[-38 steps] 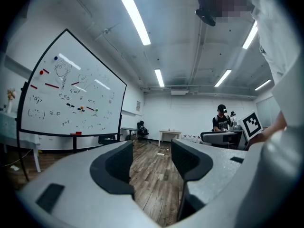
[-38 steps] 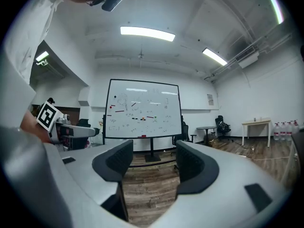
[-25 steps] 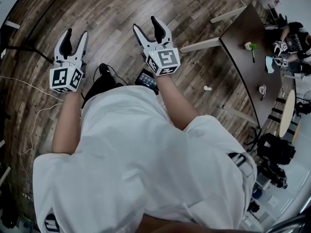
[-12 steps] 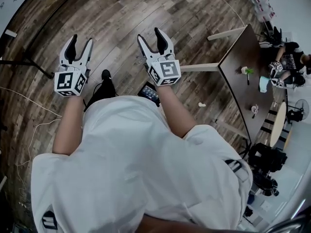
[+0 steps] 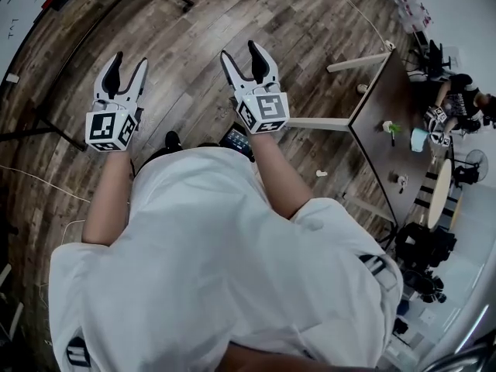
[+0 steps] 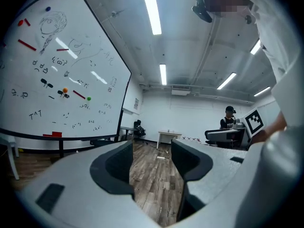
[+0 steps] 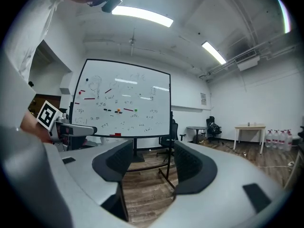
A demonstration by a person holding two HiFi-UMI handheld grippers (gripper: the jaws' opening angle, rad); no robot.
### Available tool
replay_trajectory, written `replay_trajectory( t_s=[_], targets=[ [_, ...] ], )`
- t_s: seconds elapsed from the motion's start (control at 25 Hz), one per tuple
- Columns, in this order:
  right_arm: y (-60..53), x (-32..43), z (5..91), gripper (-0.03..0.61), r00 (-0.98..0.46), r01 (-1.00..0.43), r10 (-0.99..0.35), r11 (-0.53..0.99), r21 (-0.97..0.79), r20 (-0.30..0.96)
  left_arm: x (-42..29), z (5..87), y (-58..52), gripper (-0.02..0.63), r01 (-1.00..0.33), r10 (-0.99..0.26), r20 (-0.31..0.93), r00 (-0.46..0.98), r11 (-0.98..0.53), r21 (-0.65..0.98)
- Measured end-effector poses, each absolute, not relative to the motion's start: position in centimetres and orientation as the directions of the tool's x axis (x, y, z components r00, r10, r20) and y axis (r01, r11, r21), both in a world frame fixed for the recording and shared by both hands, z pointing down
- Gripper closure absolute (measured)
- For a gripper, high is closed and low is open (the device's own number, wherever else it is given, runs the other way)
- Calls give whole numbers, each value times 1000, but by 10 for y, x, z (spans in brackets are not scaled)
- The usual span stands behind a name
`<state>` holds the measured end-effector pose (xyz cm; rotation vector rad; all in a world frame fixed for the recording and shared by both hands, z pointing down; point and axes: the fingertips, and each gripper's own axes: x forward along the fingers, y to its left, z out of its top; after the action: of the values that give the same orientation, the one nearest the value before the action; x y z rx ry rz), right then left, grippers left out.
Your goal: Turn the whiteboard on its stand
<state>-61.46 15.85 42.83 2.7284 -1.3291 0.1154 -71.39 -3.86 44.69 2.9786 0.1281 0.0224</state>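
Wood-plank flooring (image 5: 232,14) ran under the operator, whose white shirt (image 5: 232,270) filled the lower half of the head view. Both arms were held forward above the floor.

The left gripper (image 5: 129,60) had its jaws released and apart. Its own view showed only floor in the gap. The right gripper (image 5: 239,50) was likewise released, jaws apart, gripping nothing.

The whiteboard (image 7: 123,99) stood upright on its dark stand (image 7: 168,161), ahead of the grippers and well apart from both. In the right gripper view it faced the camera, with part of the stand visible through the jaw gap. In the left gripper view the marked board occupied the left side at an oblique angle.

Farther right, a dark table (image 5: 387,99) stood with a seated person (image 5: 461,91) at its far edge.
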Motion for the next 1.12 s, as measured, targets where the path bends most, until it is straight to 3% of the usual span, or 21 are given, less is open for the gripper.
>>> replay_trajectory(
  t_s=[0.56, 1.12],
  targets=[
    [126, -492, 435, 318, 641, -767, -760, -637, 72, 108, -586, 457, -81, 379, 105, 106, -4, 994, -980, 167],
    [102, -247, 438, 318, 559, -827, -823, -562, 1, 103, -356, 452, -88, 379, 14, 23, 67, 997, -990, 139]
  ],
)
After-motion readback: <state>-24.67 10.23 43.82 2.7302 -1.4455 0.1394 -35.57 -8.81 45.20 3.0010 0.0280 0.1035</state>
